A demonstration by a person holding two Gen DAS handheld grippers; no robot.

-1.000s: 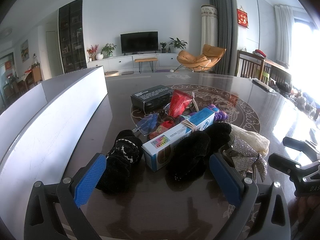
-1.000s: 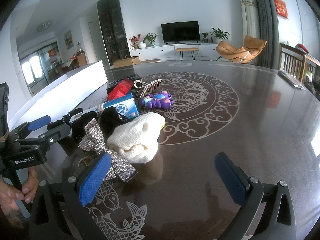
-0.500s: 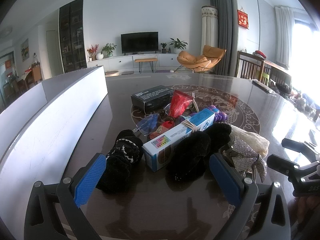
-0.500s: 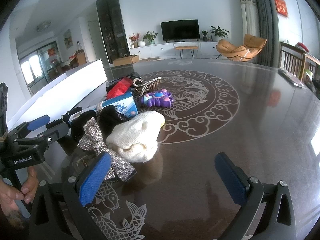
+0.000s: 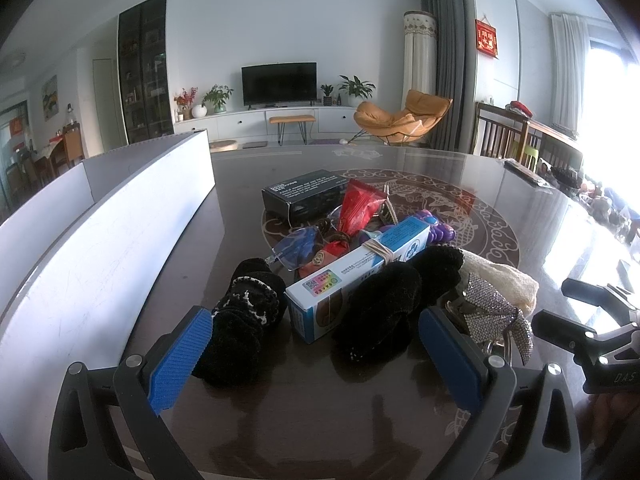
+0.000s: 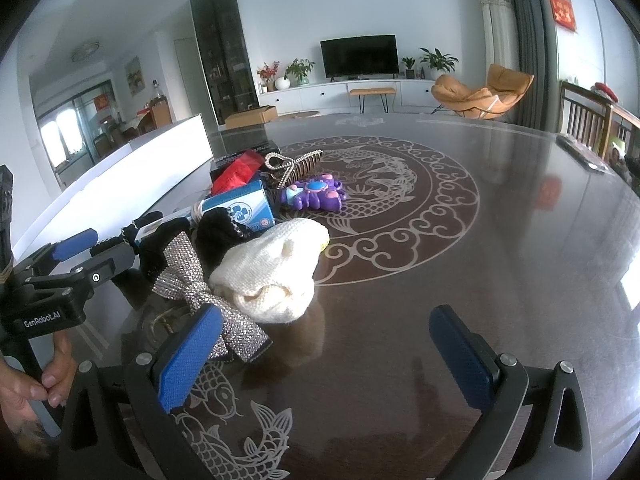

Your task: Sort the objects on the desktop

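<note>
A heap of objects lies on the dark table [image 5: 304, 408]. It holds a black sock with white trim [image 5: 244, 312], a blue-and-white box [image 5: 352, 272], another black sock [image 5: 384, 300], a cream knit sock [image 6: 276, 272], a sparkly silver bow [image 6: 208, 296], a purple toy [image 6: 316, 194], a red packet [image 5: 356, 212] and a black box [image 5: 304, 194]. My left gripper [image 5: 316, 356] stands open just short of the black socks, holding nothing. My right gripper [image 6: 324, 352] is open near the bow and the cream sock, also holding nothing.
A long white bin [image 5: 100, 232] runs along the table's left side. A rhinestone hair claw [image 6: 292, 164] lies behind the purple toy. A hand [image 6: 28, 392] grips the left tool's handle. Chairs [image 5: 516, 140] stand beyond the table's far right edge.
Both grippers have crept slightly closer to the heap; the right one now sits nearer the bow and cream sock. Nothing was gripped or moved.
</note>
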